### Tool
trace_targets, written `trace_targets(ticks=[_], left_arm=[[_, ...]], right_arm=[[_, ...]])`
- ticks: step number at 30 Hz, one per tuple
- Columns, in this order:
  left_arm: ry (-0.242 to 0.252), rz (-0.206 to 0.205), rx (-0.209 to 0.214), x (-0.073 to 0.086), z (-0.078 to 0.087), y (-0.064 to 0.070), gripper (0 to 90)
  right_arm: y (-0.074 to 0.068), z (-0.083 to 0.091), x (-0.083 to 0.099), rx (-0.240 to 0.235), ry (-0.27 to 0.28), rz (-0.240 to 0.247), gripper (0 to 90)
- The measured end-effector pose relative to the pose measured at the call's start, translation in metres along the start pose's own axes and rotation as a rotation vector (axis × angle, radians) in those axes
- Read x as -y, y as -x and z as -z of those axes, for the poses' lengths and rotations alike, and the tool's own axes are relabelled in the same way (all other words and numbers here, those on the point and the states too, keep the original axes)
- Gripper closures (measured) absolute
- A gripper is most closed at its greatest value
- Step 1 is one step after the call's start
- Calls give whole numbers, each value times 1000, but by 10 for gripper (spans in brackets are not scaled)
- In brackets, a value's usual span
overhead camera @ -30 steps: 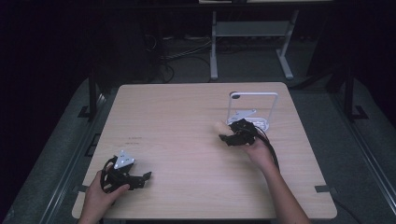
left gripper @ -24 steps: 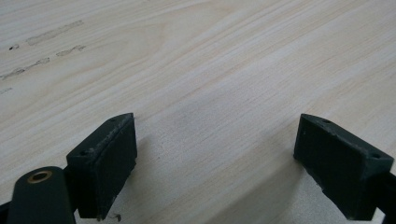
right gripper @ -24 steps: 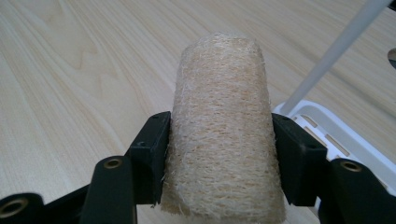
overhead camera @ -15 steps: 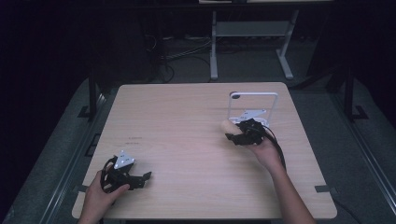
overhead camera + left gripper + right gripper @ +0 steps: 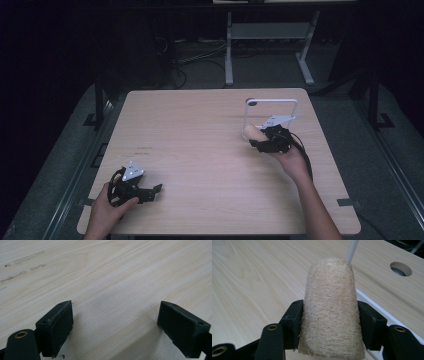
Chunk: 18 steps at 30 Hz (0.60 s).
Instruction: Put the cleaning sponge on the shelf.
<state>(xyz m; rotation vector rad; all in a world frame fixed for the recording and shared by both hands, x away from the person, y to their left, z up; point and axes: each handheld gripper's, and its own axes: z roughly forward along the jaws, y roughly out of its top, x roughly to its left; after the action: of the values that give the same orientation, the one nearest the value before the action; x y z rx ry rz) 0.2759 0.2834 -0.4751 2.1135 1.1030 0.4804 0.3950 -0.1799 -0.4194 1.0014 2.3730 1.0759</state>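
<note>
- Right tool (image 5: 261,141) clamped on a loofah sponge (image 5: 331,307), jaws pressing its two sides, as seen in the right gripper view.
- Sponge (image 5: 251,132) held over the right half of the counter (image 5: 200,130), just beside the near left corner of a white frame (image 5: 272,101); cannot tell whether touching the wood or lifted clear of it.
- Pale, coarse and fibrous, roughly cylindrical, rounded end pointing away from the tool.
- White bar of the frame (image 5: 372,302) lying just behind the sponge, with a round hole (image 5: 401,268) in the counter farther off.
- Left tool (image 5: 150,192) resting low at the near left corner of the counter, well apart from the sponge.
- Left tool (image 5: 113,332) open wide, nothing but bare wood between the jaws.
</note>
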Motion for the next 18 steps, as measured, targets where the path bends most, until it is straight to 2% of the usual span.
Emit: trace_targets(ticks=[8,18], left_arm=[[0,0,0,0,0,0,127],[0,0,0,0,0,0,127]], right_arm=[[9,3,2,20,-1,-19,422],[27,-4,11,48,-22,-63,422]])
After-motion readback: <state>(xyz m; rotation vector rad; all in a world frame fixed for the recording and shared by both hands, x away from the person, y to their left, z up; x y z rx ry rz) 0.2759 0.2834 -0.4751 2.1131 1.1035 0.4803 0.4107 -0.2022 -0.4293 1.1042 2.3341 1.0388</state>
